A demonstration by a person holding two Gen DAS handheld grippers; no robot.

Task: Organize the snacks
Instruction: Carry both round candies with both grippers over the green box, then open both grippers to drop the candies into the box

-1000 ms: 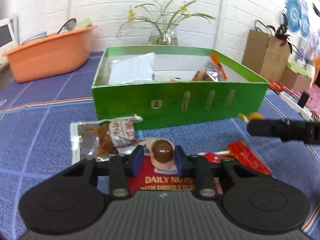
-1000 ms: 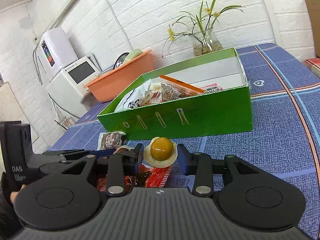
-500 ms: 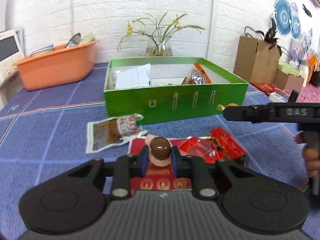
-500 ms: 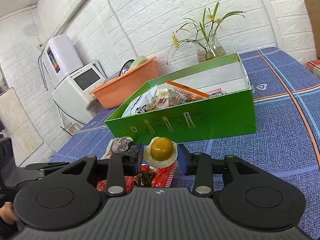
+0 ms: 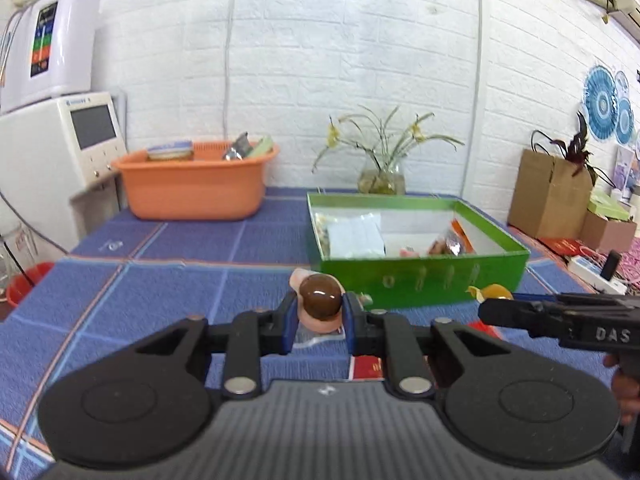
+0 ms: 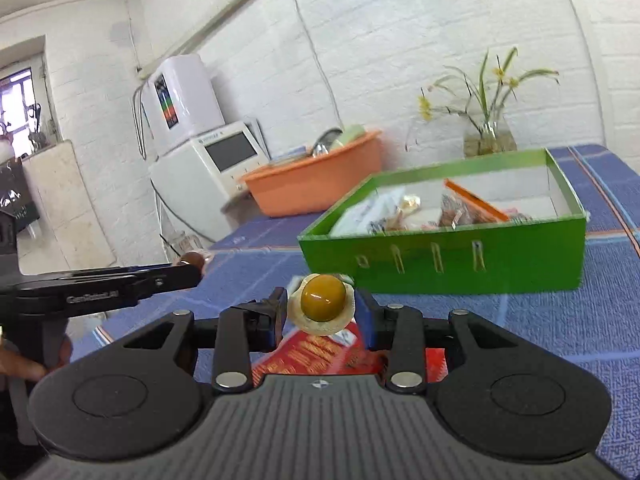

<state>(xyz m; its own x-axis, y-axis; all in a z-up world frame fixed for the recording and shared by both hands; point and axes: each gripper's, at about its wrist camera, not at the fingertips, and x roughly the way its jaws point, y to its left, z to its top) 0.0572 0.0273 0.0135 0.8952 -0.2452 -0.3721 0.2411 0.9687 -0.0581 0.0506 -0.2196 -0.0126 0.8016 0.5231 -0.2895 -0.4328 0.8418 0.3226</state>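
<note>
two snack cups are held clear of the table point(image 5: 120, 300), one in each tool. the left tool point(image 5: 318, 320) is pressed together on a jelly cup with a brown dome point(image 5: 320, 300); its blue pads point(image 5: 289, 326) are seen squeezing the cup's pinkish body from both sides, and a clear film tab hangs below it. in the right wrist view the right tool point(image 6: 322, 316) is set wider, and a jelly cup with a yellow-brown dome point(image 6: 323, 298) sits between its fingers by its pale rim; the blue right pad is seen against the rim, while contact on the left side cannot be told for sure.

the green box point(image 5: 420, 280) stands ahead and to the right of the left tool, on the blue patterned cloth of the table. white and orange snack packets point(image 5: 356, 236) are seen lying inside it. red packets point(image 6: 316, 354) lie on the table just below the right tool, partly hidden by its body.

the right tool is also seen from the side at the right edge of the left wrist view, with its yellow cup at the tip, near the front wall of the box. an orange basin point(image 5: 194, 184) and a vase of flowers point(image 5: 380, 176) stand at the far edge of the table by the white brick wall.
</note>
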